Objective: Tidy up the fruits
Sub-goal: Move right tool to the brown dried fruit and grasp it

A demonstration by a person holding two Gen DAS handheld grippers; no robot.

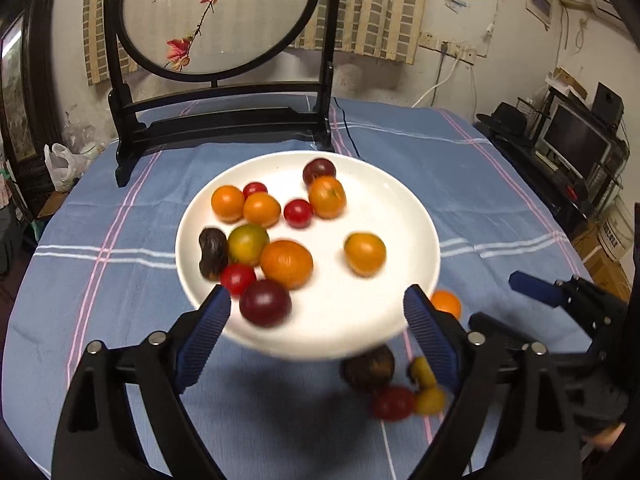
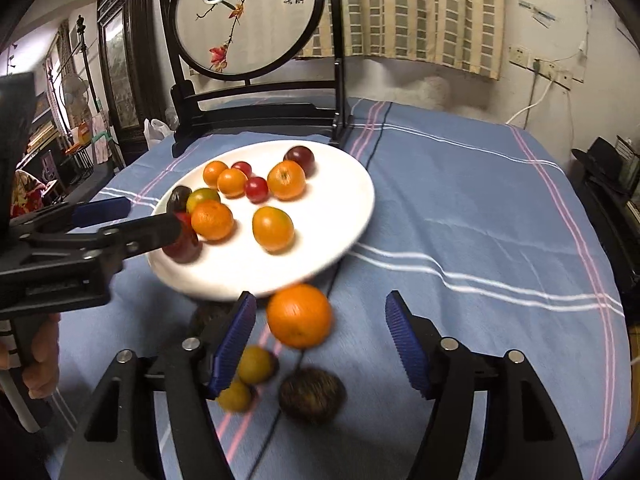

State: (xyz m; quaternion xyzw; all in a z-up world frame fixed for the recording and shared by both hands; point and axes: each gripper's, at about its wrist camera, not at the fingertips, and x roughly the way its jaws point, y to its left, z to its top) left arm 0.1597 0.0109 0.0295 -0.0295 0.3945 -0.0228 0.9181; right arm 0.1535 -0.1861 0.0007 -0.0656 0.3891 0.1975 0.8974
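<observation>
A white plate (image 1: pixel 392 208) on the blue cloth holds several small orange, red, dark and green fruits; it also shows in the right wrist view (image 2: pixel 344 200). My left gripper (image 1: pixel 318 308) is open over the plate's near rim, with a dark purple fruit (image 1: pixel 265 303) between its fingers. My right gripper (image 2: pixel 320 316) is open over the cloth just in front of the plate, with an orange fruit (image 2: pixel 299 315) between its fingers. A brown fruit (image 2: pixel 312 394) and two yellow fruits (image 2: pixel 255 364) lie on the cloth near it. A red fruit (image 1: pixel 393 402) lies there too.
A black wooden stand with a round painted screen (image 1: pixel 216 12) stands behind the plate. The round table (image 1: pixel 480 168) has a blue striped cloth. A black cable (image 1: pixel 348 128) runs across it. Shelves with a monitor (image 1: pixel 572 144) stand at the right.
</observation>
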